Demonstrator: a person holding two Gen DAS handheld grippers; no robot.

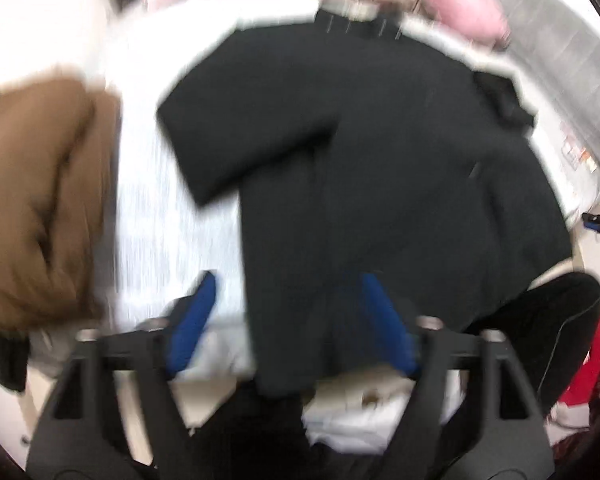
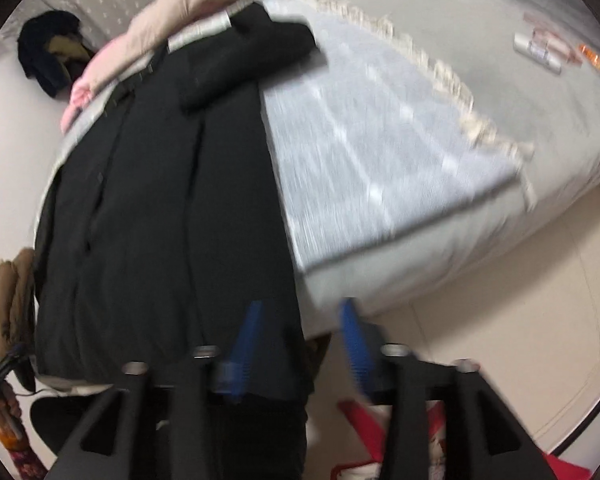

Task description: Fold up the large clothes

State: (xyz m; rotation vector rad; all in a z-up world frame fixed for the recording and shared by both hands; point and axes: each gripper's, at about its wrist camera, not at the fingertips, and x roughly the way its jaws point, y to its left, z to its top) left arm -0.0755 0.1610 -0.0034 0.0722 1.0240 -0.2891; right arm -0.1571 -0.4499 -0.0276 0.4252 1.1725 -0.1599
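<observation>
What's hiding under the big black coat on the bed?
The black coat lies on a pale striped blanket, which shows beside it and covers the bed. One sleeve lies on the blanket. Whatever lies directly beneath the coat's middle is covered.

The coat (image 2: 160, 208) lies on the blanket (image 2: 380, 152) spread over the bed (image 2: 500, 128), pillows (image 2: 188, 4) behind.

No legible text anywhere, small packets (image 2: 540, 50) on the bed perhaps printed, too blurred
</observation>
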